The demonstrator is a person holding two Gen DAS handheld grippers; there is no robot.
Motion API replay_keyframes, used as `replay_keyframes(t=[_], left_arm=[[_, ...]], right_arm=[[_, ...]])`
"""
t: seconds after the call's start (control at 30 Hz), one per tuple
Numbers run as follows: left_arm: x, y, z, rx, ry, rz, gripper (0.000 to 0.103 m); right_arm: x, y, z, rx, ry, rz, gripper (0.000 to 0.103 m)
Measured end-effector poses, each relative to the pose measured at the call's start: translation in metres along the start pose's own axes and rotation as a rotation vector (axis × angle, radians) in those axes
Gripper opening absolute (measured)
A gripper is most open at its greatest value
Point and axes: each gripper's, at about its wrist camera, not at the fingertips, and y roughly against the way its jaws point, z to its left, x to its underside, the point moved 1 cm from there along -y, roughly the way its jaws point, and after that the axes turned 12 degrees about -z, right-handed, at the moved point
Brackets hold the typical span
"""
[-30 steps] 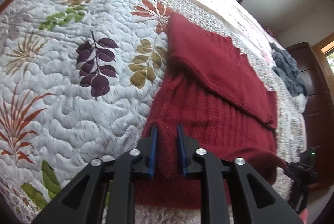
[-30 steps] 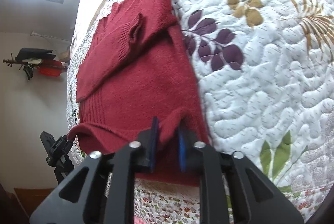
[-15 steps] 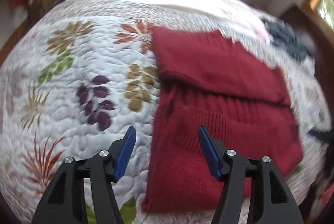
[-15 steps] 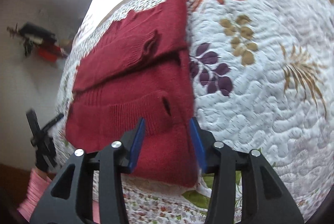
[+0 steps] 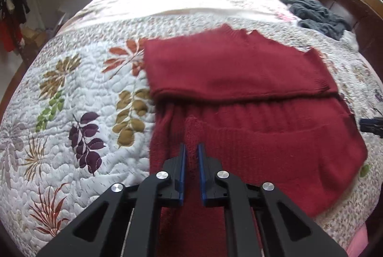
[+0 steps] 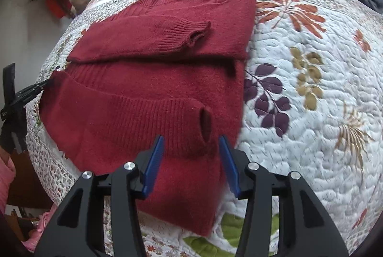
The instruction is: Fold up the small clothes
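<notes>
Left gripper (image 5: 191, 156) pinches, apparently, ridge of red sweater (image 5: 251, 137) on quilt (image 5: 71, 113); right gripper (image 6: 191, 151) spread wide above cuff (image 6: 203, 122).

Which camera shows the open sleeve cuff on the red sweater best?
The right wrist view: the near sleeve cuff of the red sweater faces it, opening visible. In the left wrist view the closed left gripper pinches and hides it.

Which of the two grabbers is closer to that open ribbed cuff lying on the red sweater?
Right. The right gripper hovers open, its fingers straddling the cuff. The left gripper pinches a sweater fold on the other side.
</notes>
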Motion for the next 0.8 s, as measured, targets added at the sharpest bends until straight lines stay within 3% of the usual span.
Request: replay_keyframes(t=[0.17, 0.23, 0.3, 0.4, 0.5, 0.8], left_arm=[[0.006, -0.020, 0.003, 0.010, 0.014, 0.063, 0.011], [0.010, -0.030, 0.004, 0.002, 0.024, 0.089, 0.019], [0.012, -0.037, 0.005, -0.007, 0.023, 0.103, 0.026], [0.015, -0.042, 0.003, -0.018, 0.014, 0.108, 0.024], [0.014, -0.035, 0.000, -0.021, 0.026, 0.085, 0.009], [-0.005, 0.032, -0.012, 0.009, 0.035, -0.106, 0.007]], right_arm=[[-0.005, -0.021, -0.003, 0.008, -0.018, 0.038, 0.048], [-0.004, -0.028, -0.004, 0.008, -0.024, 0.058, 0.047], [-0.003, -0.032, -0.004, 0.014, -0.012, 0.066, 0.038], [-0.003, -0.034, -0.002, 0.038, 0.020, 0.068, 0.010], [-0.004, -0.022, 0.000, 0.006, 0.013, 0.035, 0.006], [-0.014, 0.044, 0.002, -0.090, -0.038, -0.110, 0.005]])
